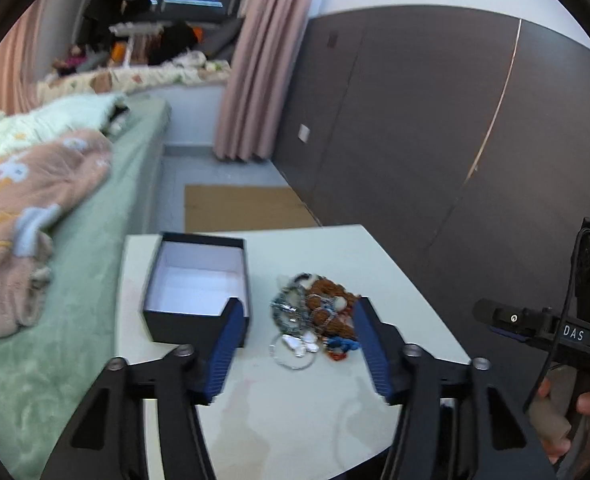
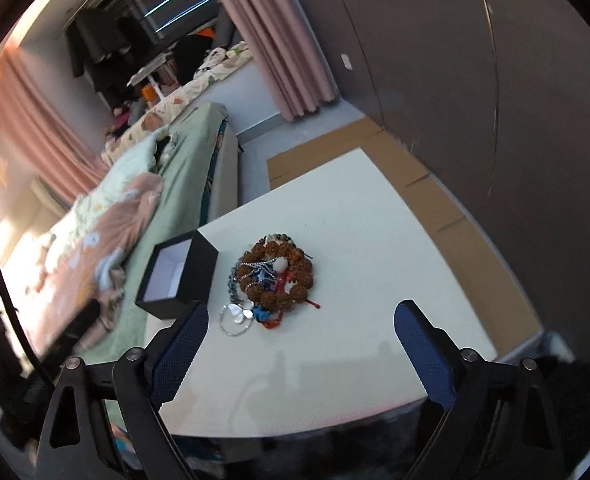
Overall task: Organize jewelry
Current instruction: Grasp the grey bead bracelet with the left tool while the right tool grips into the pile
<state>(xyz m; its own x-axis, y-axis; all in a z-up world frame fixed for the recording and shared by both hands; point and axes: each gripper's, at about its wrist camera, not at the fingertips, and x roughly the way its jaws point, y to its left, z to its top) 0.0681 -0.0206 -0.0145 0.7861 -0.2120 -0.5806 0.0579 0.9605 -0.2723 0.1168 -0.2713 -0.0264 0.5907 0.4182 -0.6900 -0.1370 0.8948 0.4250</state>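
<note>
A tangled pile of jewelry (image 1: 315, 312) lies on a small white table (image 1: 295, 412): brown bead bracelets, silver chains, a thin silver ring and blue and red bits. It also shows in the right wrist view (image 2: 273, 280). An open black box (image 1: 197, 282) with a white inside stands just left of the pile, empty; it shows in the right wrist view (image 2: 177, 274) too. My left gripper (image 1: 297, 312) is open and empty, held above the near side of the pile. My right gripper (image 2: 301, 316) is open and empty, above the table's near part, short of the pile.
A bed with a green sheet (image 1: 95, 240) and a pink blanket (image 1: 27, 216) lies along the table's left side. A dark wardrobe wall (image 1: 415, 120) stands to the right. Cardboard (image 2: 435, 200) covers the floor behind the table. My right-hand tool (image 1: 567, 336) shows at the right edge.
</note>
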